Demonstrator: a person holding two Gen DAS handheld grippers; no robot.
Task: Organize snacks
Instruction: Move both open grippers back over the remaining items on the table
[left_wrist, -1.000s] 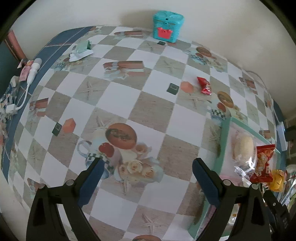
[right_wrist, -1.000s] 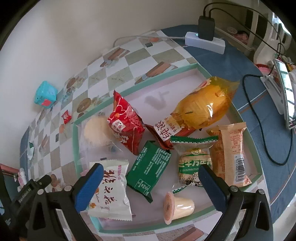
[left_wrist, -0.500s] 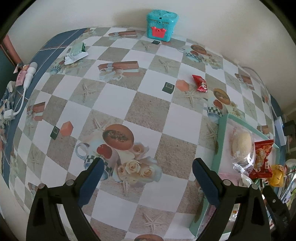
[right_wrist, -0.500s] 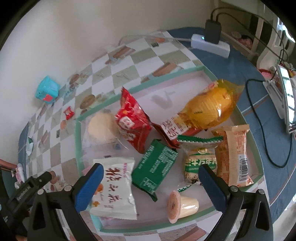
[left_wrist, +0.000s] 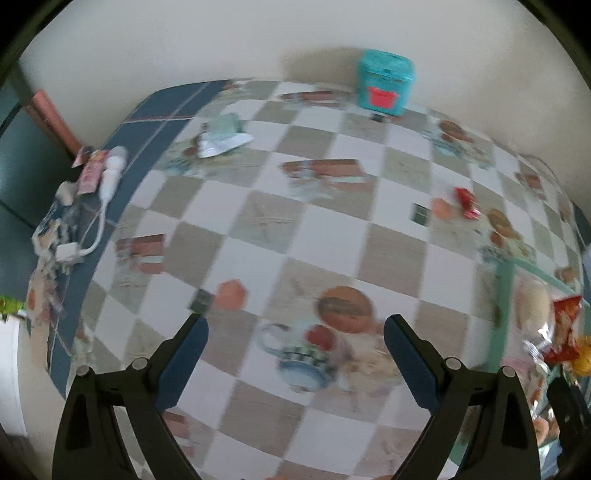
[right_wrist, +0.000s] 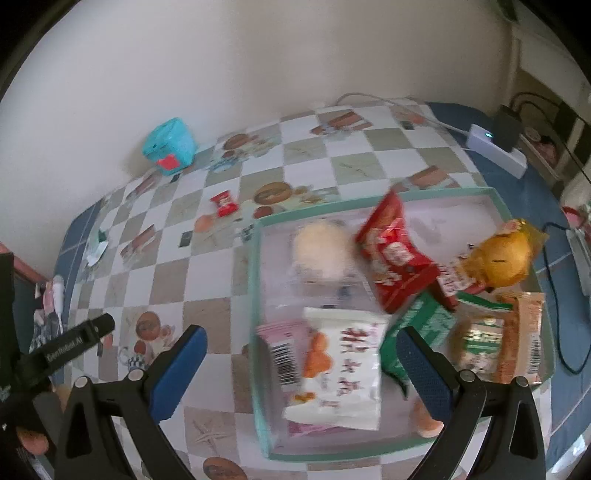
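Both claws are spread wide and empty: the left claw (left_wrist: 295, 345) is held over bare checkered table (left_wrist: 258, 251), the right claw (right_wrist: 301, 356) over the tray (right_wrist: 255, 295), where most snacks are gathered; one small red snack (right_wrist: 223, 203) and a green-white packet (left_wrist: 221, 138) are left outside

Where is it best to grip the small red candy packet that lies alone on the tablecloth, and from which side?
Take the small red candy packet across its narrow middle, coming from above. It lies flat on the tablecloth with free space around it, and its crimped ends look too thin to hold well.
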